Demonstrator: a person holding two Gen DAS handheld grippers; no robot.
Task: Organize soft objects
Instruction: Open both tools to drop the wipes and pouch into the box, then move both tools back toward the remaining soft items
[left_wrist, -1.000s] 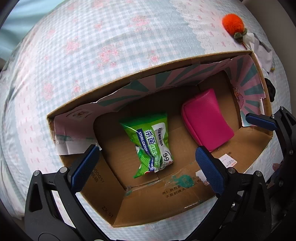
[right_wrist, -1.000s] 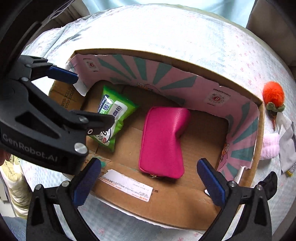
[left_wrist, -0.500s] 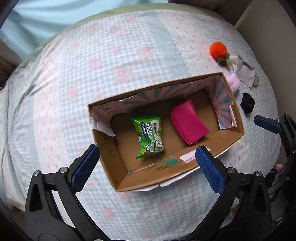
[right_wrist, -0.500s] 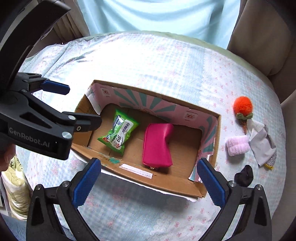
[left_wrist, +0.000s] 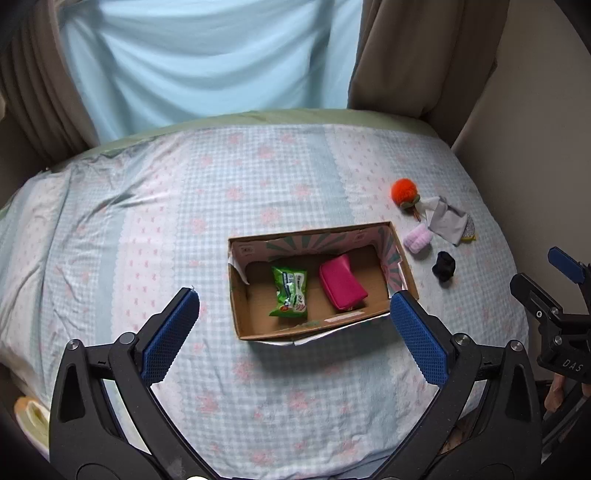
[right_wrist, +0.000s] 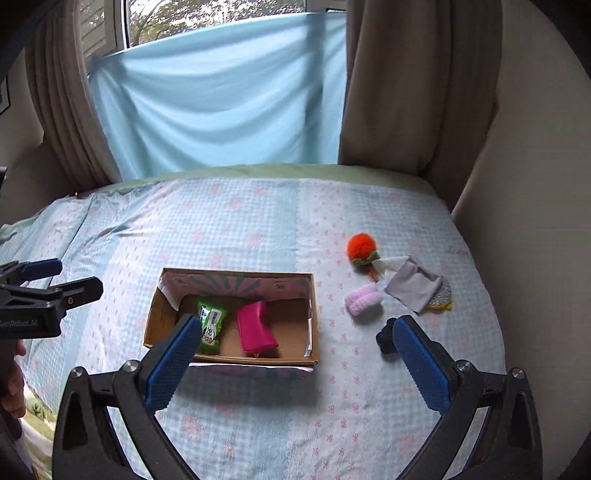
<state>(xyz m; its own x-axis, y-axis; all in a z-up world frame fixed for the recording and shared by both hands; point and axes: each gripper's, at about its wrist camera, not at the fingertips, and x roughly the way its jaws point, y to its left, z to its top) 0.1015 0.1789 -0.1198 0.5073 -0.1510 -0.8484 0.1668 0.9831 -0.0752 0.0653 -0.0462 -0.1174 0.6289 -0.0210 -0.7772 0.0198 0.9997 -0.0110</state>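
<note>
An open cardboard box (left_wrist: 243, 317) (right_wrist: 155, 317) sits on the bed. Inside lie a green wipes pack (left_wrist: 290, 293) (right_wrist: 211, 325) and a pink pouch (left_wrist: 341, 284) (right_wrist: 255, 328). To its right on the sheet lie an orange pompom (left_wrist: 404, 192) (right_wrist: 362, 246), a pink fluffy piece (left_wrist: 417, 239) (right_wrist: 364, 302), a grey cloth (left_wrist: 445, 219) (right_wrist: 413, 282) and a black item (left_wrist: 444, 266) (right_wrist: 385, 338). My left gripper (left_wrist: 293, 332) is open and empty, held back well above the box. My right gripper (right_wrist: 293, 354) is open and empty, also raised back.
The bed has a blue and pink checked sheet (left_wrist: 147, 221). A light blue cloth (right_wrist: 221, 103) and brown curtains (right_wrist: 406, 92) hang behind it. A wall (right_wrist: 535, 184) runs along the bed's right side. A sponge-like pad (right_wrist: 441, 295) peeks from under the grey cloth.
Both grippers have pulled back and up from just over the box, so the whole bed now shows. Both stayed open and empty. The objects have not moved.
</note>
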